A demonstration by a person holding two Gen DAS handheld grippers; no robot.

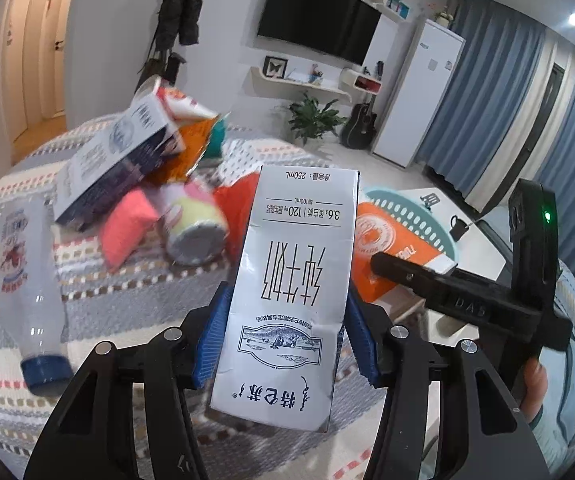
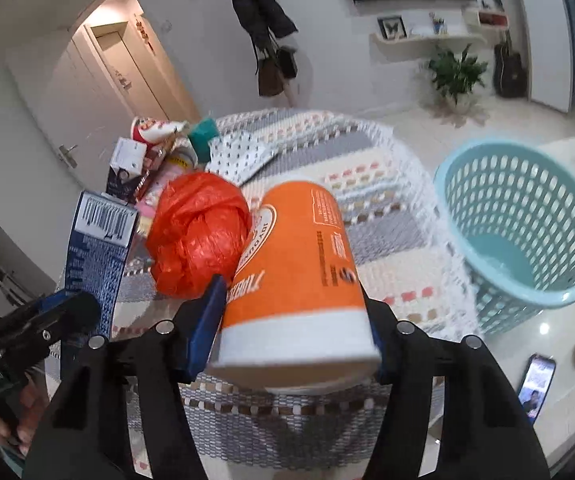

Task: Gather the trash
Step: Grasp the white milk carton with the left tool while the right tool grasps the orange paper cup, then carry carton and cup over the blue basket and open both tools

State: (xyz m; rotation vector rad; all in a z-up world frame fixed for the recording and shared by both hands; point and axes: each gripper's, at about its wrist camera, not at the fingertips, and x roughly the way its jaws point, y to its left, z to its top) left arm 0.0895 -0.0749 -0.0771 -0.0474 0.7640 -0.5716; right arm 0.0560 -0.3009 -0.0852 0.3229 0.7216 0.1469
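Observation:
My left gripper (image 1: 285, 340) is shut on a white 250 mL milk carton (image 1: 291, 280), held upside down above the patterned blanket. My right gripper (image 2: 295, 320) is shut on an orange paper cup (image 2: 299, 268) lying sideways between the blue pads; the cup also shows in the left wrist view (image 1: 391, 248). A crumpled red plastic bag (image 2: 199, 232) lies on the blanket just left of the cup. A light blue perforated basket (image 2: 527, 232) stands on the floor to the right of the couch, seemingly empty. A pile of trash lies further back: a box (image 1: 115, 160), a cup (image 1: 195, 228), a clear bottle (image 1: 31, 280).
The striped blanket (image 2: 375, 208) covers the seat. A white low table (image 1: 431, 200) with a small black mug stands beyond the basket. A phone (image 2: 535, 380) lies at the lower right. A TV, a fridge, a plant and a guitar stand at the far wall.

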